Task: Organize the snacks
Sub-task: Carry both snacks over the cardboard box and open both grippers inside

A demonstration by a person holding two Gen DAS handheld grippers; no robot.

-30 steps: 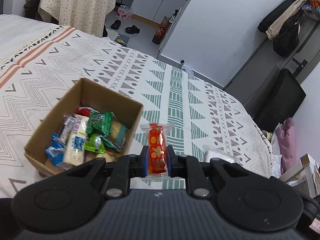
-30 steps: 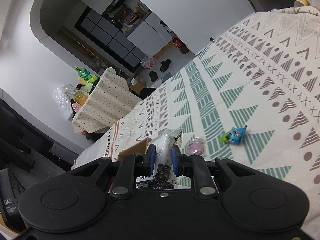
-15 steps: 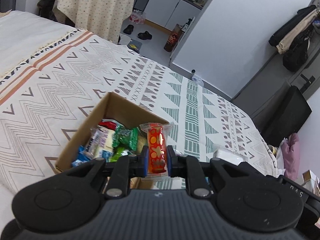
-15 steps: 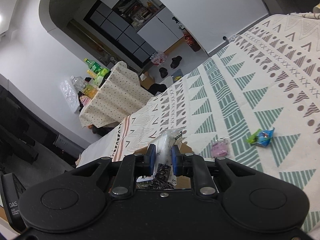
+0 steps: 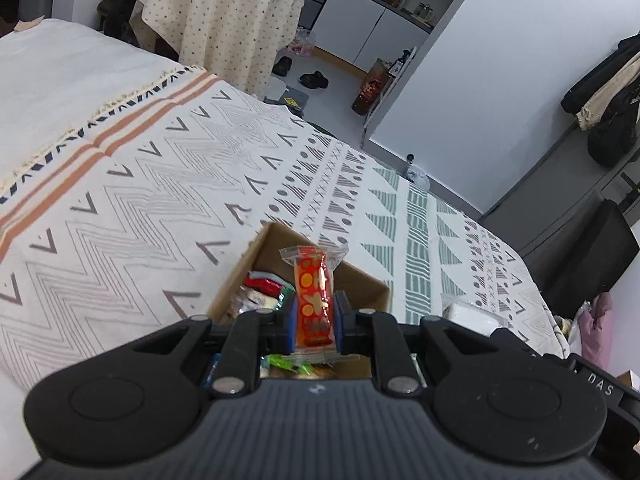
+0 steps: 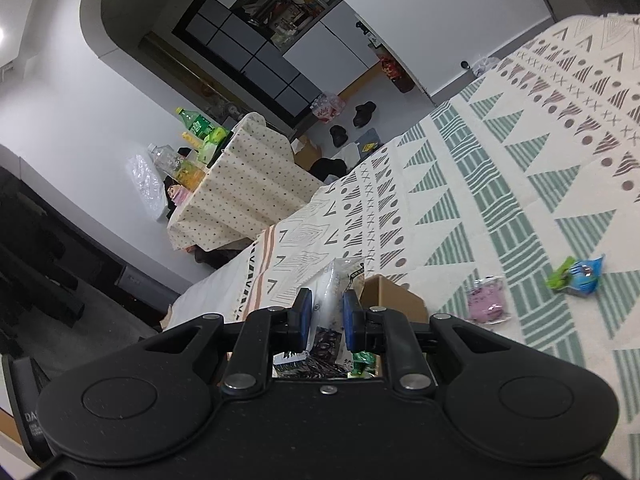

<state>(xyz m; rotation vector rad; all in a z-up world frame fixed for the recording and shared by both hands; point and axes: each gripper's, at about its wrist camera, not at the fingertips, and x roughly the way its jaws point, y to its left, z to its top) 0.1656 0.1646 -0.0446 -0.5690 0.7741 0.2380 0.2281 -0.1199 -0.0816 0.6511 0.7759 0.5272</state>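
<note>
Pinching an orange snack packet in the left gripper and a white packet in the right gripper above the cardboard box on the bed, either could miss if released off-centre.

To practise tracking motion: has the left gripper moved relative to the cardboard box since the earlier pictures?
Yes. The left gripper, shut on the orange snack packet, has shifted from beside the cardboard box to over it.
</note>
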